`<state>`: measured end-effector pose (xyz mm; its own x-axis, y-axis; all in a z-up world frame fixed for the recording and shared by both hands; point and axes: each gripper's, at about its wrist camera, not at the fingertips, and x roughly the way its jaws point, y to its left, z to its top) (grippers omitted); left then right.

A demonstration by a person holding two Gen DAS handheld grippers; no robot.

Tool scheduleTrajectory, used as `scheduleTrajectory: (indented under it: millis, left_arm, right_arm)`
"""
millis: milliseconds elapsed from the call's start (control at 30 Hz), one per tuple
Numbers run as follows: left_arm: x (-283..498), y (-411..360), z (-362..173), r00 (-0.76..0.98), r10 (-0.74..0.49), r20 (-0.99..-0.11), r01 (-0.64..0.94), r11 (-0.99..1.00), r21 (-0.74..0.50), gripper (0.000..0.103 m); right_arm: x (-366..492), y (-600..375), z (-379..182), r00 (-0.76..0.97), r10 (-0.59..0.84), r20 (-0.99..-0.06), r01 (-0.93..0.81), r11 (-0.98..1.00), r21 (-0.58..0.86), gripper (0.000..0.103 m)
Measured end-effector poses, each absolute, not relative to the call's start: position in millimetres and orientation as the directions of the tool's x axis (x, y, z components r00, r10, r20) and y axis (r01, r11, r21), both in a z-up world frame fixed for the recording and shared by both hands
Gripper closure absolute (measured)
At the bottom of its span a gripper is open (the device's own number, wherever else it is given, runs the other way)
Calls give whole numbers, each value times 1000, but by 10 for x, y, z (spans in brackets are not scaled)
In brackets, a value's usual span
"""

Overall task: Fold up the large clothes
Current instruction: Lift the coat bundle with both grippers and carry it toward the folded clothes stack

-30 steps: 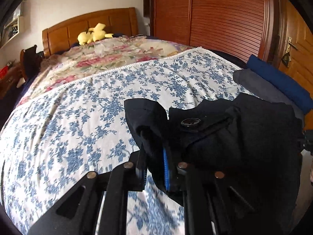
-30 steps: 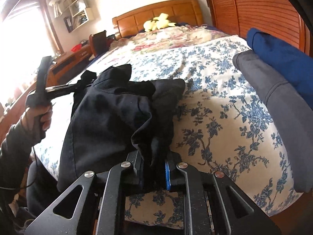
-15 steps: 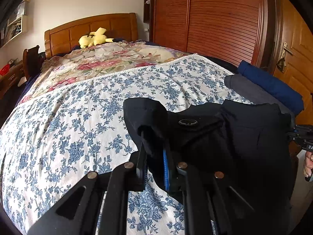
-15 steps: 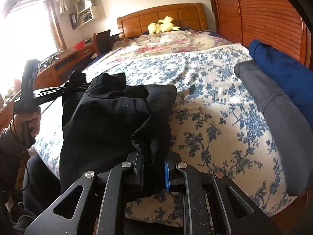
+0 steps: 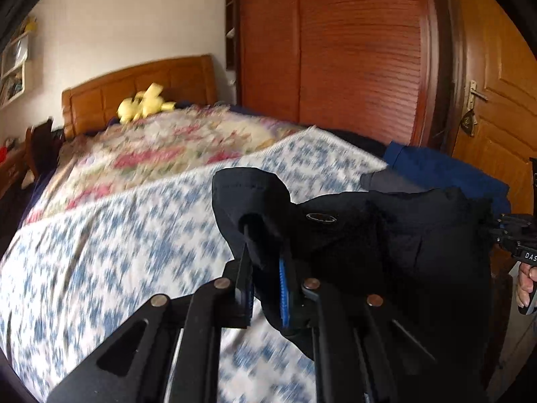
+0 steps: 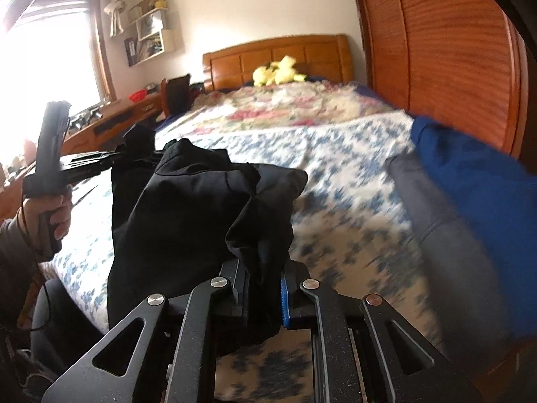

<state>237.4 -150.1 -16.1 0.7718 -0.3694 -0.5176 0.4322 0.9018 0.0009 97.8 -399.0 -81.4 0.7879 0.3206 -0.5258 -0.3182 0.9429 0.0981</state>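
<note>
A black garment [image 5: 396,235] hangs stretched between two hand-held tools above the foot edge of a bed [image 5: 110,235]. The left tool [image 5: 265,288] has its two fingers nearly together, pinching a bunched corner of the garment; a fold of cloth rises above the fingertips, and a small oval logo [image 5: 321,217] shows just beside it. The right tool [image 6: 263,288] is likewise nearly closed, clamped on the garment's other bunched corner, with cloth draping down on both sides of the fingers. In the right wrist view the left tool [image 6: 132,144] is seen from the side, gripped by the person's left hand [image 6: 50,215], out over the bed's left edge.

The bed carries a blue-and-white floral sheet, blurred in both views, and a pink floral quilt [image 5: 161,147] toward the headboard [image 5: 141,87]. A yellow plush toy [image 5: 144,104] lies at the head end. The wide middle of the sheet is bare. Along the bed's right edge, near the foot corner, lie a folded grey item [image 6: 446,215] and a folded blue item [image 6: 476,174], touching each other. A louvred wooden wardrobe [image 5: 335,50] stands close beside that right edge, and a wooden door [image 5: 496,100] lies beyond it.
</note>
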Motion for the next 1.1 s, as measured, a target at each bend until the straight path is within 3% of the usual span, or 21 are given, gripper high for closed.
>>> scheduleTrajectory:
  millis: [400,633,900,1100]
  left_arm:
    - [2900,-3375,835,775,-510,-373,565,823,50,93]
    - [3159,-4408,924,718,-582,-382,642,766,41,93]
    - [3365,-5102,598,641,-593,-487,694,719,38,92]
    - [3366,-5108,510,621,-586,-521,700,714,32,85]
  right_arm:
    - [823,-5356,320,926,110,-360,-128,991,-27,93]
    - [599,-6212,601,944,-72,-323,54,997,-64,93]
    - [474,-6739,272,893,-178,-414,178,983,-40,93]
    - [542,-6873,25,848,-223,-480,235,971,-36,89]
